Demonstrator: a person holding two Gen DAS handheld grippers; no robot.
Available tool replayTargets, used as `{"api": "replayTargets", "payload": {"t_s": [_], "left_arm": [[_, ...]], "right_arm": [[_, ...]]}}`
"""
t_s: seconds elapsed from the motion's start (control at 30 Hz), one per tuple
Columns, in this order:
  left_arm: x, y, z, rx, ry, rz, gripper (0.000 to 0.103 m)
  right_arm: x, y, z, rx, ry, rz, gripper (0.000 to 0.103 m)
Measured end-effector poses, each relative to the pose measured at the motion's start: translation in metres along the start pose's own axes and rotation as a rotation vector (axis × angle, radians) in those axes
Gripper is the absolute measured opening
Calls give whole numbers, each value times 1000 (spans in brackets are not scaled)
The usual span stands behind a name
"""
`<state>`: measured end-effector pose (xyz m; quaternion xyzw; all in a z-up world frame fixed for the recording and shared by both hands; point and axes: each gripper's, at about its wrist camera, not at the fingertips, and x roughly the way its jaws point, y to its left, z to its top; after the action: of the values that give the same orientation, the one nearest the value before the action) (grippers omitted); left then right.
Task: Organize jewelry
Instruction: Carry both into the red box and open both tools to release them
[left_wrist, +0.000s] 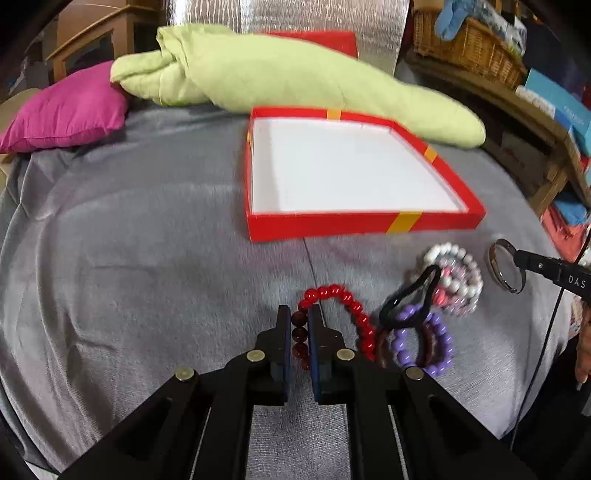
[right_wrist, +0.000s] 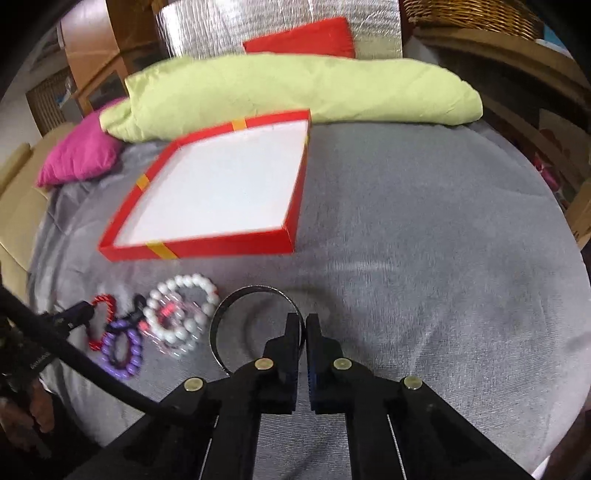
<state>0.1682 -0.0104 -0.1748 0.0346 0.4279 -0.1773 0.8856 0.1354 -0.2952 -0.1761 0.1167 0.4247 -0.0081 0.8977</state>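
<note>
An open red box (left_wrist: 365, 223) with a white inside lies on the grey bed cover; it also shows in the right wrist view (right_wrist: 207, 247). My left gripper (left_wrist: 299, 317) is shut on a red bead bracelet (left_wrist: 345, 297). My right gripper (right_wrist: 306, 321) is shut on a silver metal bangle (right_wrist: 255, 290), held just above the cover; the bangle also shows in the left wrist view (left_wrist: 498, 271). A purple bead bracelet (left_wrist: 439, 343), a black hair tie (left_wrist: 413, 291) and white and pink bead bracelets (left_wrist: 461, 277) lie together in a pile.
A green rolled blanket (left_wrist: 295, 77) and a magenta pillow (left_wrist: 62, 110) lie behind the box. A red lid (right_wrist: 306, 37) leans at the back. A wooden shelf with a wicker basket (left_wrist: 469, 40) stands to the right of the bed.
</note>
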Motion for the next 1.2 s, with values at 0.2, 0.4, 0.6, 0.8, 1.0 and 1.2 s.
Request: {"api": "replayTargets", "payload": {"t_s": [0.2,0.4,0.6,0.8,1.0,1.2], "left_arm": [[-26,-1,22,27,-90,-28,9],[-37,-7,71,36,-213,-57,9],[3,-11,97,10,-198,-74,9],[34,-18,103,20,-131,-61,9],[52,-12,99,6,-74,-22,13],[37,-14,91,43,-117,-10,46]], "right_arm": [[-18,8,19,41,-74,69,4],[-5,21,51,37,-91,80,4],[35,36,78,26,-32,83,4],[72,51,92,-19,29,68,4],[72,48,94,-6,37,62,9],[53,45,88,-16,-5,72,9]]}}
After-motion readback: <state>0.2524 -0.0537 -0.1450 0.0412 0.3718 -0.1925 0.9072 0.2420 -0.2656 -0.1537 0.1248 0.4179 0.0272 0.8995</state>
